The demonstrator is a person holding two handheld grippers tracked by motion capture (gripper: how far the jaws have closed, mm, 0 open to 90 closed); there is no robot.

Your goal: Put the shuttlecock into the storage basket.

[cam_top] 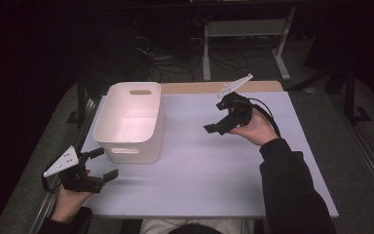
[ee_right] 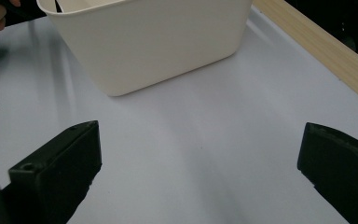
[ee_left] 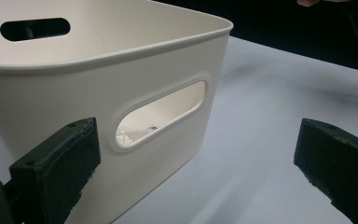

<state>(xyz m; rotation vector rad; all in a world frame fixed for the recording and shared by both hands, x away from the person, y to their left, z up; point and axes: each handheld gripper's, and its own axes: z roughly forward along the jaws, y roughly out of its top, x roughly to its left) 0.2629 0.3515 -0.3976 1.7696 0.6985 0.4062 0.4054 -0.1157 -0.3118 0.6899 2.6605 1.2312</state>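
A table (cam_top: 209, 170) is seen covered by a pale grey-white sheet, with a strip of bare wood (cam_top: 199, 87) left showing along the far edge. One thing is set directly on the sheet: a white bin (cam_top: 148, 141), placed upright toward the far left corner, its slotted handles turned to the near and far sides. The rest of the sheet is seen bare and smooth
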